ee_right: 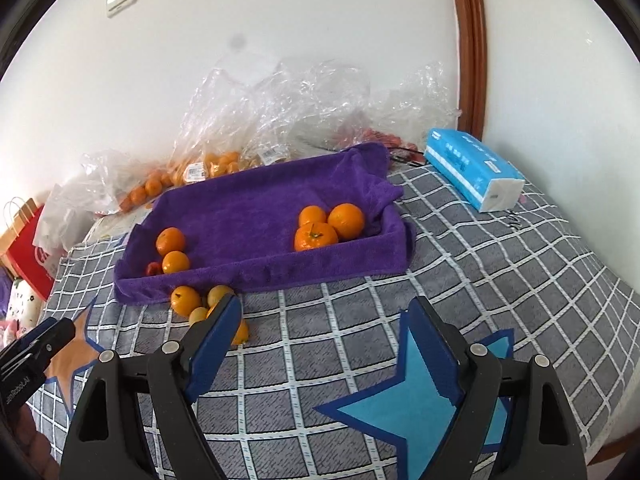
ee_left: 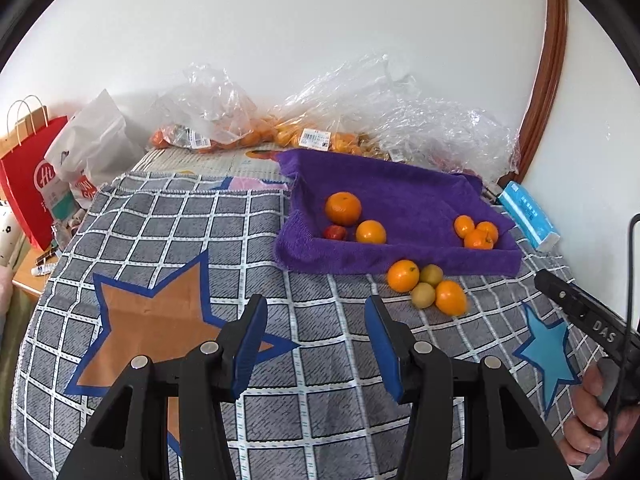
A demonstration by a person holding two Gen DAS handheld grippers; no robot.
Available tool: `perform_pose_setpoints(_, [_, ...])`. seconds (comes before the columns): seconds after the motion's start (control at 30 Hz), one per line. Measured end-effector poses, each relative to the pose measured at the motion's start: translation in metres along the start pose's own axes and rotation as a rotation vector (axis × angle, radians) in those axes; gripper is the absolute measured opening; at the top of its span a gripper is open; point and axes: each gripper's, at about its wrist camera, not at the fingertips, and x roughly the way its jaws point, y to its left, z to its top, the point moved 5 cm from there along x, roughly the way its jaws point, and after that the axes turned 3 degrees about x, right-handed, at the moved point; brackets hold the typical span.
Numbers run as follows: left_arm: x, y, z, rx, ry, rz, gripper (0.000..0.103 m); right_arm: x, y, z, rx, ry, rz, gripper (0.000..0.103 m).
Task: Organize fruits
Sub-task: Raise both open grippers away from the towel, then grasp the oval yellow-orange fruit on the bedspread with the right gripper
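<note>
A tray lined with a purple towel [ee_left: 400, 260] [ee_right: 280, 272] sits on the checked cloth. Its left end holds two oranges [ee_left: 343, 209] [ee_right: 171, 241] and a small red fruit [ee_left: 335, 232]. Three oranges [ee_left: 478, 234] [ee_right: 316, 236] lie at its right end. In front of the tray is a loose cluster of two oranges [ee_left: 403, 276] [ee_right: 185, 300] and two yellow-green fruits [ee_left: 423, 295]. My left gripper [ee_left: 316, 304] is open and empty, short of this cluster and to its left. My right gripper [ee_right: 326, 304] is wide open and empty; its left finger hides part of the cluster.
Clear plastic bags of oranges [ee_left: 216, 120] [ee_right: 208, 168] lie along the back wall. A blue tissue pack [ee_left: 528, 216] [ee_right: 472, 168] lies right of the tray. A red paper bag [ee_left: 28, 184] and a white bag [ee_left: 96, 140] stand beyond the left edge.
</note>
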Motion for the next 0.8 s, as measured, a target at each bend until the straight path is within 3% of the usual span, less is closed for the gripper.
perform_pose_setpoints(0.37, [0.038,0.031,-0.012,-0.04,0.104,0.02,0.048,0.015,0.03,-0.011,-0.11,-0.004,0.031,0.085])
perform_pose_setpoints(0.47, [0.044,0.039,-0.016,-0.053,0.121,0.014,0.048,0.03,0.035,-0.016,-0.113,0.04,0.07,0.077])
perform_pose_setpoints(0.63, [0.057,0.046,-0.025,-0.064,0.158,-0.006,0.048,0.053,0.046,-0.024,-0.114,0.114,0.128,0.056])
perform_pose_setpoints(0.8, [0.057,0.043,-0.027,-0.032,0.12,0.018,0.053,0.063,0.057,-0.029,-0.156,0.121,0.162,0.052])
